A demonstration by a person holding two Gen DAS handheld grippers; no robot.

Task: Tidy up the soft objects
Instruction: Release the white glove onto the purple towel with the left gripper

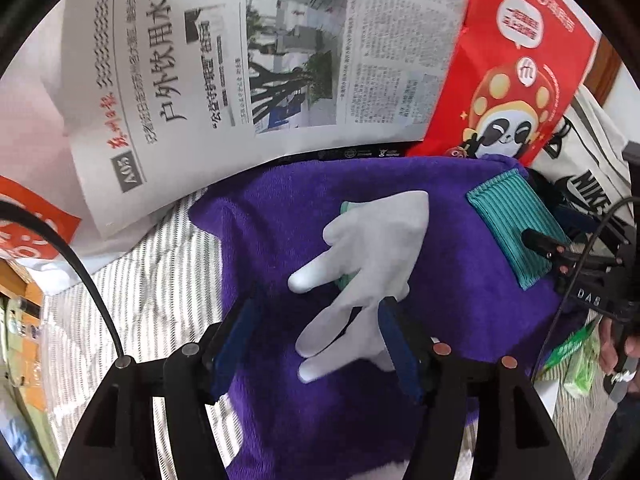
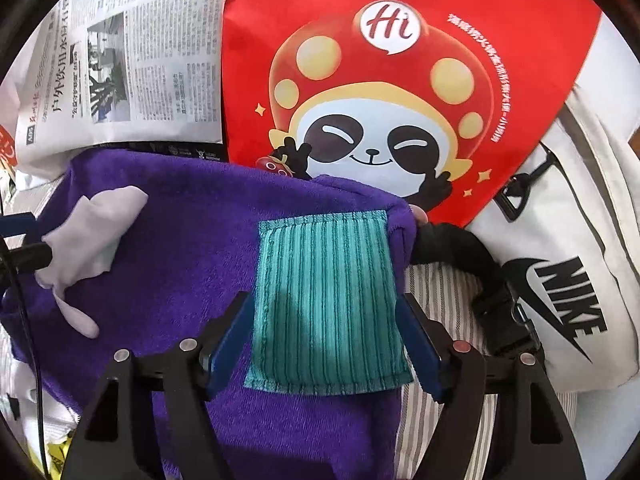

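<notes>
A purple towel point(image 1: 276, 236) lies spread on a striped sheet point(image 1: 132, 280); it also shows in the right wrist view point(image 2: 192, 240). A white glove point(image 1: 372, 248) lies on it, over a teal cloth edge; the glove also shows at the left of the right wrist view point(image 2: 96, 224). A teal ribbed cloth point(image 2: 326, 304) lies on the towel's right part, also seen in the left wrist view point(image 1: 516, 228). My left gripper point(image 1: 320, 332) is open, its fingers either side of the glove's fingertips. My right gripper point(image 2: 326, 344) is open, straddling the teal cloth.
A newspaper point(image 1: 256, 60) and a red panda bag point(image 2: 400, 80) lie behind the towel. A white Nike bag point(image 2: 568, 280) with a black strap point(image 2: 460, 248) sits at the right. A green packet point(image 1: 572, 356) lies by the towel's right edge.
</notes>
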